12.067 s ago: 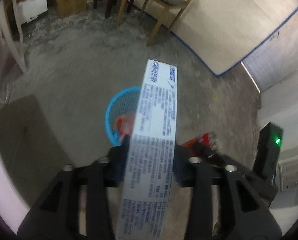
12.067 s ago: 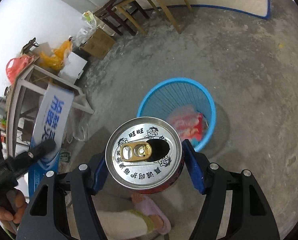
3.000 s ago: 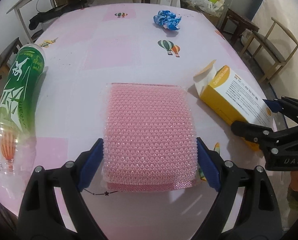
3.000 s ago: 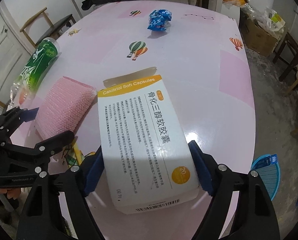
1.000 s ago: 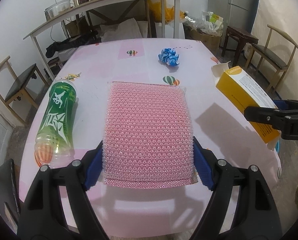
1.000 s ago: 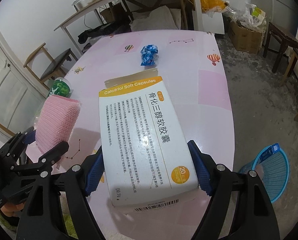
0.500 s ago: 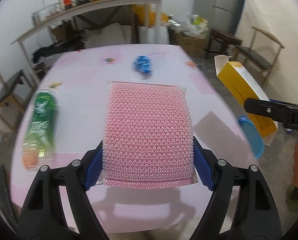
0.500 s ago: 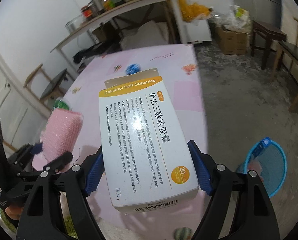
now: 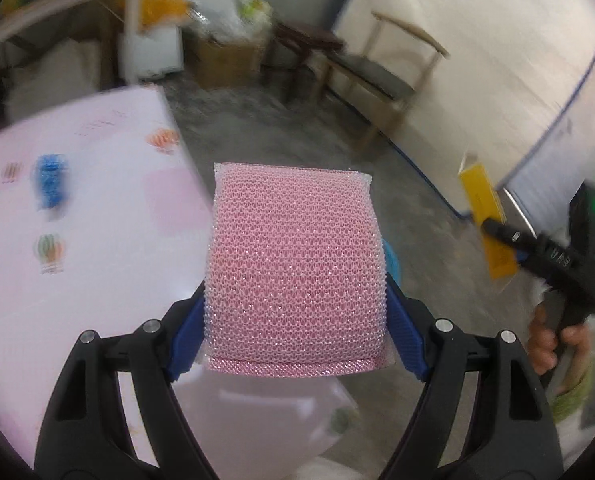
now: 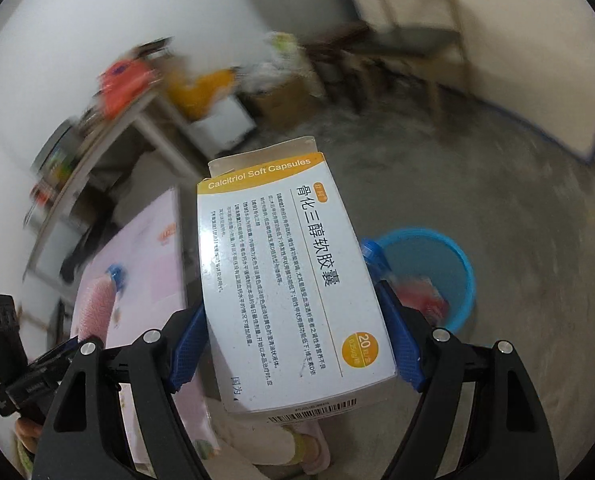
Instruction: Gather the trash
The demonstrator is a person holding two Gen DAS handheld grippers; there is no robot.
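Observation:
My left gripper (image 9: 295, 332) is shut on a pink mesh sponge pad (image 9: 295, 268) and holds it in the air past the table's corner. My right gripper (image 10: 293, 344) is shut on a white and yellow capsule box (image 10: 285, 280), held above the floor. The blue trash basket (image 10: 453, 256) stands on the concrete floor just right of the box, with red trash inside. In the left wrist view only a sliver of the basket (image 9: 391, 258) shows behind the pad, and the right gripper with the box (image 9: 485, 208) is at the right.
The pink table (image 9: 97, 240) is at the left with a crumpled blue wrapper (image 9: 51, 184) on it. A wooden chair (image 9: 377, 76), cardboard boxes (image 9: 225, 60) and a shelf table (image 10: 97, 136) stand along the walls. My feet in slippers (image 10: 297, 444) are below the box.
Both grippers have swung right, away from the table and toward the floor. The blue basket has come closer and now sits beside the box. The green bottle has left the view.

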